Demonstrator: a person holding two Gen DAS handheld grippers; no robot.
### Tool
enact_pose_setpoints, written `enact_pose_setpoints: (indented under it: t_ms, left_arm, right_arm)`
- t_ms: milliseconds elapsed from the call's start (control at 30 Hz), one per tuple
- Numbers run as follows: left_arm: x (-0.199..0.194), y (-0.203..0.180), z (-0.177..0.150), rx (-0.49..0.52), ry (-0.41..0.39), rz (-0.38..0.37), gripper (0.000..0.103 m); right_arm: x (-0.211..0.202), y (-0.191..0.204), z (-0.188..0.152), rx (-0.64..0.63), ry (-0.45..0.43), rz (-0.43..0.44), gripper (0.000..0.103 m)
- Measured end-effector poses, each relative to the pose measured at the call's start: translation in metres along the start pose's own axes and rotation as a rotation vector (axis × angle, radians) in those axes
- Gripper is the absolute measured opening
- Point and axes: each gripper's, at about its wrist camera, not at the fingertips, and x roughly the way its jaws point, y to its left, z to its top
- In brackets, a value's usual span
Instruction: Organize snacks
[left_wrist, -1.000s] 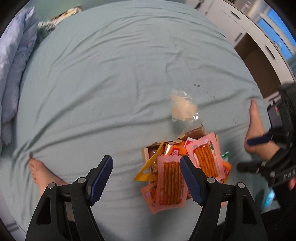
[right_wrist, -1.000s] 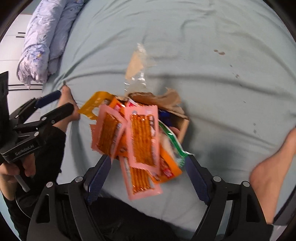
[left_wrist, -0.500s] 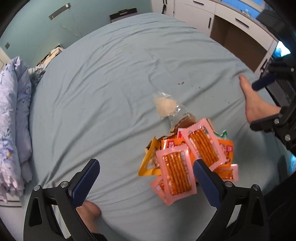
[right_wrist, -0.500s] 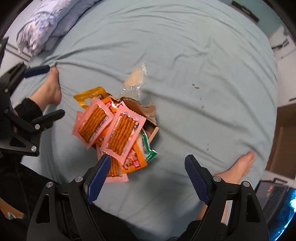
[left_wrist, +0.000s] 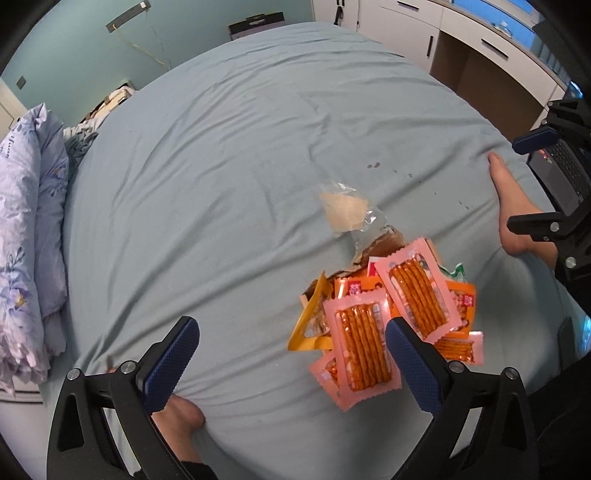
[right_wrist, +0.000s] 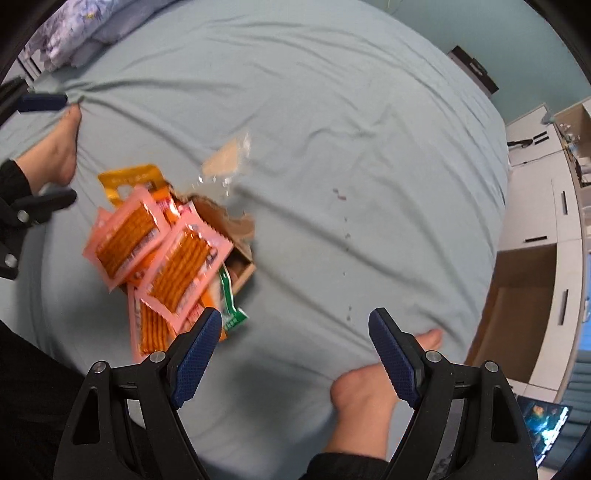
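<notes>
**Snack packets piled on a small box, both grippers empty**

The left gripper (left_wrist: 291, 363) hovers wide open over the bed (left_wrist: 229, 155), holding nothing. Beside it, pink snack packets (left_wrist: 364, 354) overflow a torn cardboard box (right_wrist: 242, 254), probably awaiting sorting. The right gripper (right_wrist: 295, 354) is also wide open and empty.

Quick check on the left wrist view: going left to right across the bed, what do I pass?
Floral quilt → left gripper → yellow packet → pink snack packs → bare foot → right gripper at the frame edge.
</notes>
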Motion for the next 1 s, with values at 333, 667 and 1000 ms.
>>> enact_pose_setpoints:
  t_ms: [333,667,1000]
  left_arm:
    - [0.001,0.002,0.0,-0.001,-0.001,0.013,0.103]
    - [0.0,0.002,-0.001,0.004,-0.013,0.049,0.103]
    - [-0.003,-0.005,0.001,0.048,-0.025,0.112,0.103]
  right_arm:
    - [-0.013,0.008,-0.009,-0.034,-0.067,0.116,0.081]
    - [-0.01,0.01,-0.005,-0.086,-0.042,0.112,0.081]
    - [-0.007,0.009,-0.004,-0.096,-0.038,0.11,0.081]
